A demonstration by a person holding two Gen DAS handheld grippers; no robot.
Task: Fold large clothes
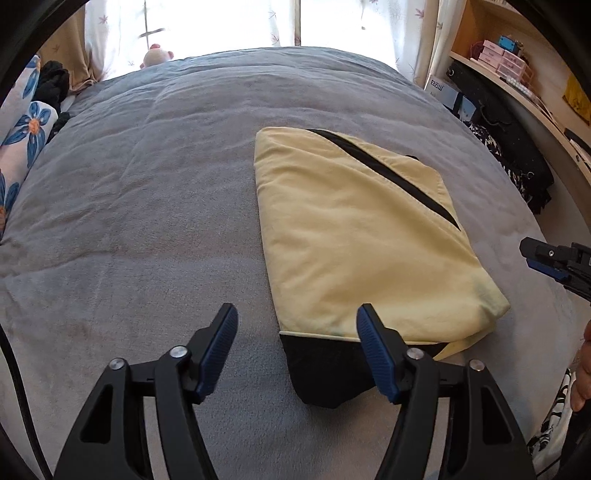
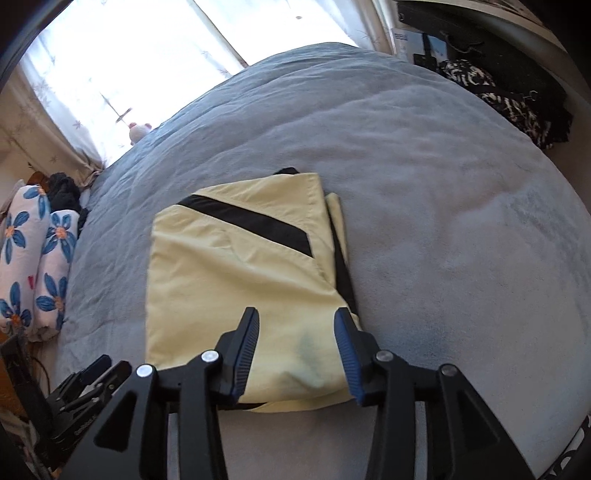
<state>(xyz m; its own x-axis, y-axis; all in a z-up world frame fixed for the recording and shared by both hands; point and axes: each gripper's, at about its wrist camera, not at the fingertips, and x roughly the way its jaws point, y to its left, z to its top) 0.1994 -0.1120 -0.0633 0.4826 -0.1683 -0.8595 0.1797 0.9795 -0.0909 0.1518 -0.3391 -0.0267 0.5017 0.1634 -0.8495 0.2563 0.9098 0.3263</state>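
**Folded garment flat on the bed, both pairs of fingers released**

Lying folded into a thick rectangle on the grey fleece bed cover: a pale yellow fabric garment with black diagonal stripe, right of centre in the left wrist view, centre-left in the right wrist view. Black stripe running from upper left to lower right across the top layer. Black panel poking out under the near edge, at lower centre of the left wrist view. Faint greenish stain near the bottom edge in the right wrist view.

Left gripper at the bottom of its own view, fingers spread wide and released, nothing between them but bed cover and the garment's near black corner; no pad pressing on cloth. Right gripper at the bottom of its own view, fingers parted and released above the garment's near edge, not pinching it. Also seen at the right edge of the left wrist view.

White pillows with blue flower print at the left edge. Small pink plush toy at the top by the bright curtained window. Wooden shelf with boxes at upper right.
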